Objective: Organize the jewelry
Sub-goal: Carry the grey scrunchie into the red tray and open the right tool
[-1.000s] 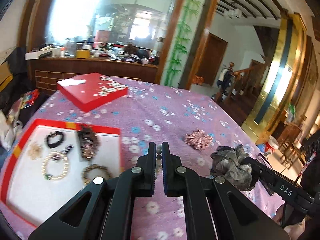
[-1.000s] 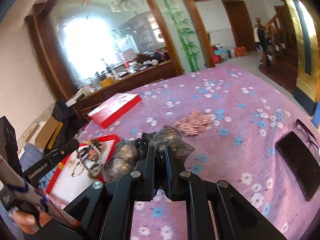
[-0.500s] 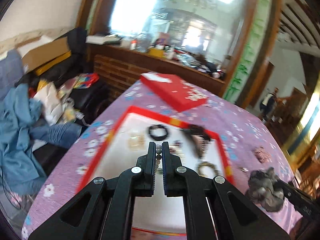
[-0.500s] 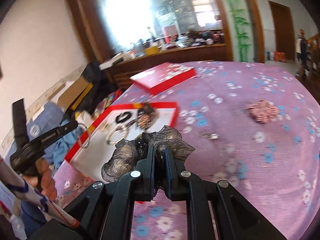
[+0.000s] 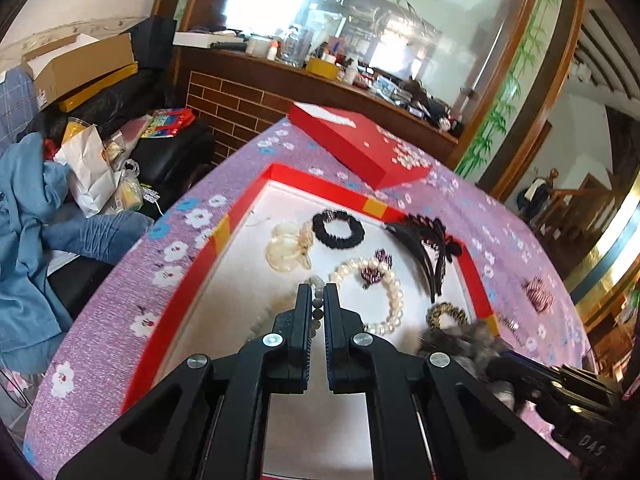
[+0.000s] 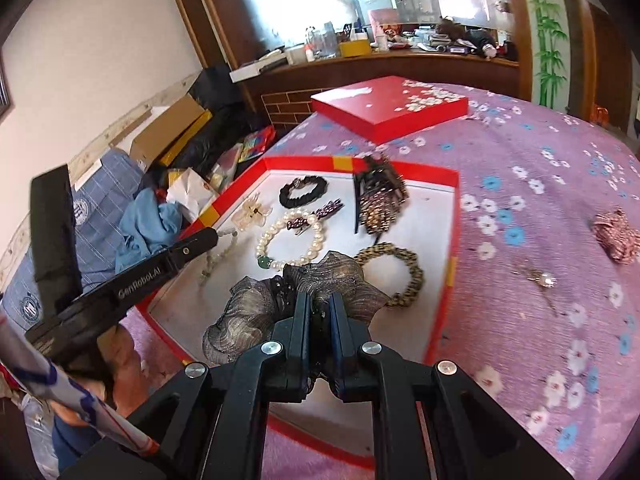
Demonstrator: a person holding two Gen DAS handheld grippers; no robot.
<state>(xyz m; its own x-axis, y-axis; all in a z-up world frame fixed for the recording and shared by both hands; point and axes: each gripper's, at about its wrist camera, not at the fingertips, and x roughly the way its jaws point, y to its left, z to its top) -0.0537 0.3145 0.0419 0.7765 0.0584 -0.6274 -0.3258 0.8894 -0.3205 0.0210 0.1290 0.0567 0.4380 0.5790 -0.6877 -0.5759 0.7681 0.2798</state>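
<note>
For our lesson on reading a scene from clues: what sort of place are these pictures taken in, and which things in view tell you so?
Most likely a lived-in family home. A table with a purple floral tablecloth holds a red tray of jewelry, a cluttered wooden counter runs below a big mirror, and clothes and bags pile up beside it.

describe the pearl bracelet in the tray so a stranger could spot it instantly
On the purple floral tablecloth lies an open red-rimmed tray with a white floor. Near the tray's middle lies the pearl bracelet, below the black scrunchie. It is the only ring of white pearls, with one green bead.
</note>
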